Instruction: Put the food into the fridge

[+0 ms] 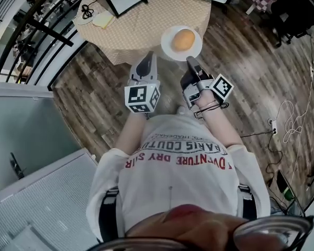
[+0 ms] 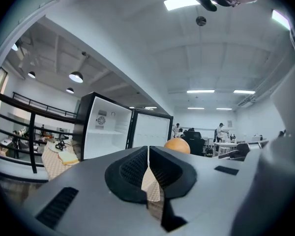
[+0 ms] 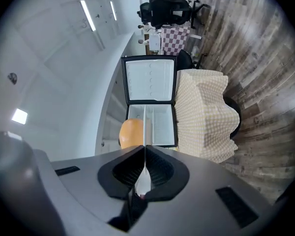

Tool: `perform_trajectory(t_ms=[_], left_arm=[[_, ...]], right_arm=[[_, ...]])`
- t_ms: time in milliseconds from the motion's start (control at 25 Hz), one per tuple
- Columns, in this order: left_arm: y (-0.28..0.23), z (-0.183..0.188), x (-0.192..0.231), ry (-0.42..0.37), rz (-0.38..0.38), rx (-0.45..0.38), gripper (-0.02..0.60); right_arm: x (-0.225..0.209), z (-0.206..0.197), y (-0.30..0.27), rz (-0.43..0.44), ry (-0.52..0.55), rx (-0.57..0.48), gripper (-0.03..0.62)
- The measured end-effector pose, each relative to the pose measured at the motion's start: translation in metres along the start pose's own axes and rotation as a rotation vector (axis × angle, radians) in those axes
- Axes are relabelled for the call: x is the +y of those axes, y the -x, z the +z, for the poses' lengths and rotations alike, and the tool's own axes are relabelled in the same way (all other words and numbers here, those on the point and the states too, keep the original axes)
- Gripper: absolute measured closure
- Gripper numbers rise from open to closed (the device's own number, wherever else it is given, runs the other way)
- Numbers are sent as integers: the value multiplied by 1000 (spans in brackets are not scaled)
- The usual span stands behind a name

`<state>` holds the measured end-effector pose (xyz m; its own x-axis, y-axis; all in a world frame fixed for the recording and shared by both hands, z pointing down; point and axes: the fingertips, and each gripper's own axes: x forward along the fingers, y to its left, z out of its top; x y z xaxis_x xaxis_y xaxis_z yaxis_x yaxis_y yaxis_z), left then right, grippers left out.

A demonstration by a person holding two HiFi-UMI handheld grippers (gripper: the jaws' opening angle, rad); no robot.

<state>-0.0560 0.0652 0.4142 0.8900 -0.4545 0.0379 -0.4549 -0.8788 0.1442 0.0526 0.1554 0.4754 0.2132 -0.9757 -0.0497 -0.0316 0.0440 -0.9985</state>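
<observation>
Grey plastic jaws of our right gripper (image 1: 190,60) are clamping the near rim of a white round plate (image 1: 167,47), which we are holding out roughly level in front of our chest. In the right gripper view the rim is showing as a thin white edge pinched between the pads. Our left gripper (image 1: 146,60) is hovering just beside it, its jaws pressed together on nothing.

A smooth, round orange-yellow food (image 1: 184,40) is sitting loose near the middle of the plate; we cannot tell whether it is a bun or a fruit. We are judging the load as light. But the plate looks stiff, glossy and breakable, and a grip on one side of the rim is likely to let it sag or twist. Nothing is holding the food, so any tilt could send it rolling off. The rim is the only sensible place to grip, and the far side is free for the left gripper if we are wanting steadier support.

Beyond the plate, a round table under a beige checked cloth (image 1: 141,30) is standing. Farther on, a small black-framed fridge with a white interior (image 3: 160,124) is waiting with its door swung open.
</observation>
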Motion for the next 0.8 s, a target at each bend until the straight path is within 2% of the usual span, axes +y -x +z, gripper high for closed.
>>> perform_trajectory(t_ms=[120, 360, 800], left_arm=[[-24, -4, -15, 22, 35, 11, 554], [-61, -6, -34, -11, 51, 27, 554], [-149, -6, -7, 13, 56, 41, 554]], right_arm=[[-4, 32, 2, -16, 1, 23, 563], [-17, 74, -4, -26, -27, 27, 563], [-32, 123, -71, -30, -88, 12, 563]])
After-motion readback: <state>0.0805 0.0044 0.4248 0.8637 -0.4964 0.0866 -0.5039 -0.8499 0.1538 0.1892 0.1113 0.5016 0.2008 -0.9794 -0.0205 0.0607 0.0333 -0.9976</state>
